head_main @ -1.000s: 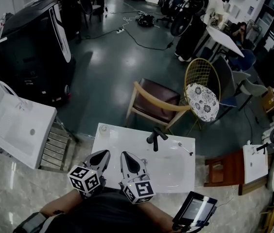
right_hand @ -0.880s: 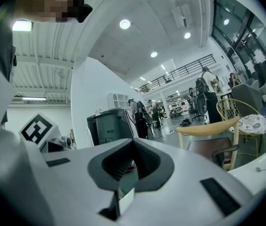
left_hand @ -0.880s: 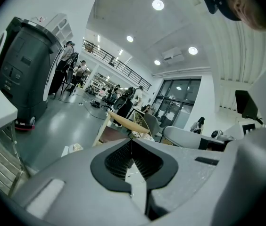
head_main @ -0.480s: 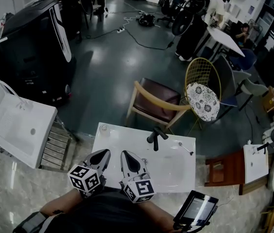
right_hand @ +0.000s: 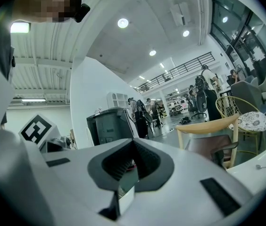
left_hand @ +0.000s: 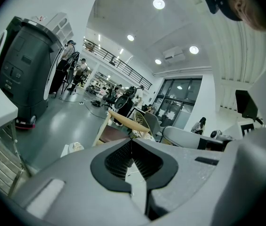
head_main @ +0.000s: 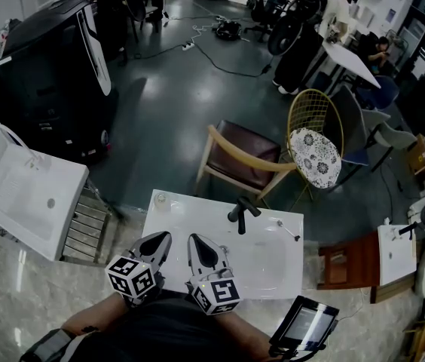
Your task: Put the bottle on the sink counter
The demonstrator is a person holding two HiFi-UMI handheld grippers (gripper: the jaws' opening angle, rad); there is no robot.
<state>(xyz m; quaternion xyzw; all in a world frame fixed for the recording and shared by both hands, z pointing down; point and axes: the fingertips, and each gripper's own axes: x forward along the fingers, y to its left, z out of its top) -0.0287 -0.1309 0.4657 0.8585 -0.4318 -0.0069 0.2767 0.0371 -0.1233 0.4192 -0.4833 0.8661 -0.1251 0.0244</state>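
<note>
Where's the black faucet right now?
Head view: the black faucet stands at the far edge of the sink counter, a little right of centre, just beyond the right gripper and in front of the wooden chair.

A small pale thing (head_main: 159,200) at the far left corner of the sink surface (head_main: 273,221) is too small for me to name. My left gripper (head_main: 163,237) and right gripper (head_main: 195,240) cover the surface's near left part, and my dark clothing (head_main: 167,330) hides its near edge. My left forearm (head_main: 77,327) runs off the bottom edge.
</note>
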